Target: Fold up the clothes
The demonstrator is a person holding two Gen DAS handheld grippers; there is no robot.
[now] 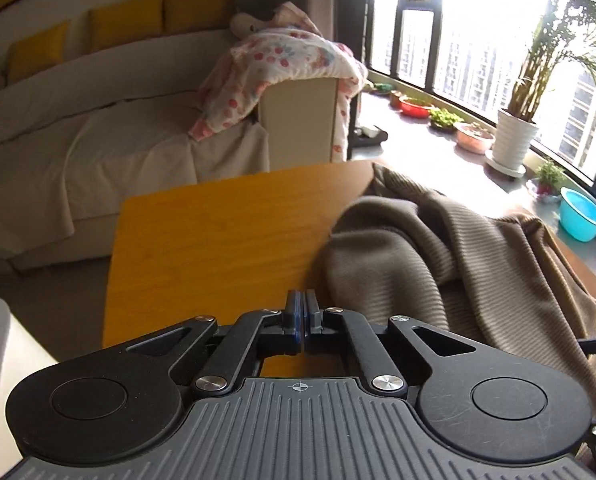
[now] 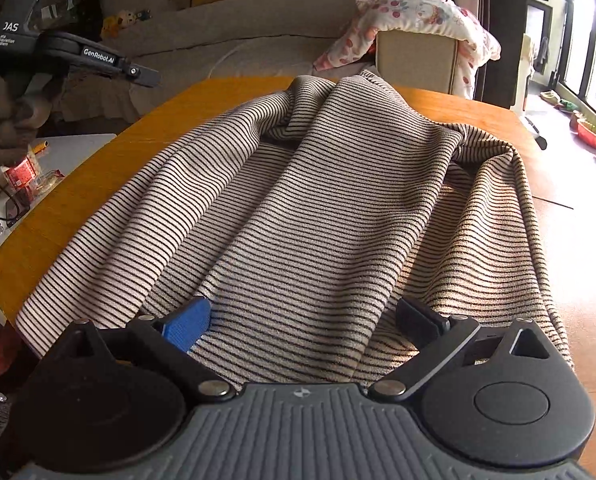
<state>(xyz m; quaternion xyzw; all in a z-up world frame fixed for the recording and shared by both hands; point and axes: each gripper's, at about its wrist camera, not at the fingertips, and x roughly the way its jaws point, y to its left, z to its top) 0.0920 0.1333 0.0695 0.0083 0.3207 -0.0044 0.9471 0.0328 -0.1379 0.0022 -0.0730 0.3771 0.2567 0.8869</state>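
Your table (image 2: 97, 168) carries the striped garment (image 2: 318, 208), spread in loose folds across most of the top, its near hem at the near edge. Bare wood lies open to the left (image 1: 217, 232). On the sill a blue basin (image 1: 582, 214) sits; what it holds you cannot tell. Your right gripper (image 2: 306, 322) hovers low over the near hem, fingers spread wide. Your left gripper (image 1: 302, 312) is held above the bare wood beside the cloth (image 1: 438, 260), fingers pressed together on nothing
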